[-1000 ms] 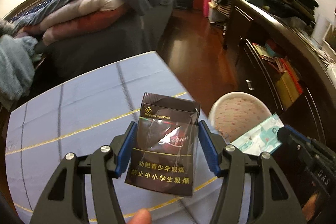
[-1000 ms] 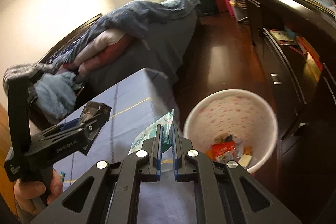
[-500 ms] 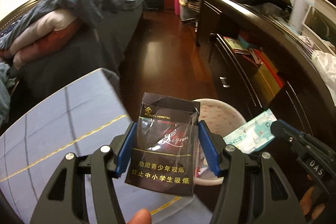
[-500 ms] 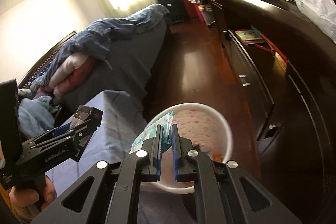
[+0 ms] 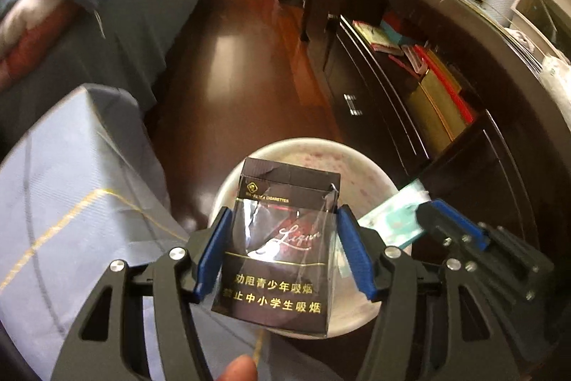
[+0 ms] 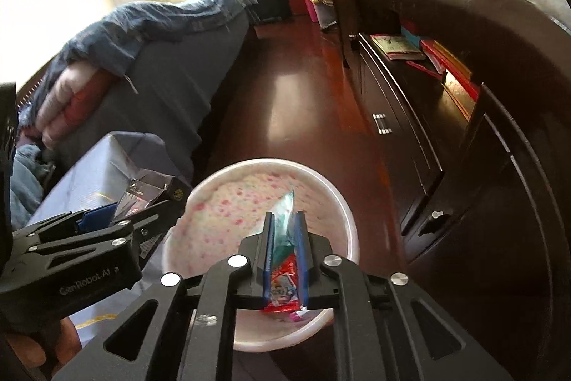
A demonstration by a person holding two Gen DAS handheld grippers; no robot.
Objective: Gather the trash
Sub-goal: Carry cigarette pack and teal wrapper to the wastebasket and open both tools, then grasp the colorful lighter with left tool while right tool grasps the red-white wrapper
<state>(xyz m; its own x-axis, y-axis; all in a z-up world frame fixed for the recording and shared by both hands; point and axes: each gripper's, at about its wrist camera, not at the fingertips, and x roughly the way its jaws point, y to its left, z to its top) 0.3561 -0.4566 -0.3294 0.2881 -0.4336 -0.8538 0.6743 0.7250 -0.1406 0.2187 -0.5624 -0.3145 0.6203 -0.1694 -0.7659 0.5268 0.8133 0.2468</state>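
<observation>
Over round speckled bin (image 6: 228, 220), left tongs (image 5: 282, 252) gripping glossy cigarette box (image 5: 282, 249), right tongs (image 6: 284, 245) pinching crinkly wrapper (image 6: 283, 220).

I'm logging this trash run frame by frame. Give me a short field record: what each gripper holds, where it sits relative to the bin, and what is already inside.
left gripper: shut on the cigarette pack, held upright above the near rim of the bin
right gripper: pads close on either side of the teal wrapper, over the bin's opening
bin: white, pink-speckled inside, on the wooden floor beside the cloth-covered table
bin contents: a red wrapper shows; the rest is hidden
release: neither item dropped yet
</observation>
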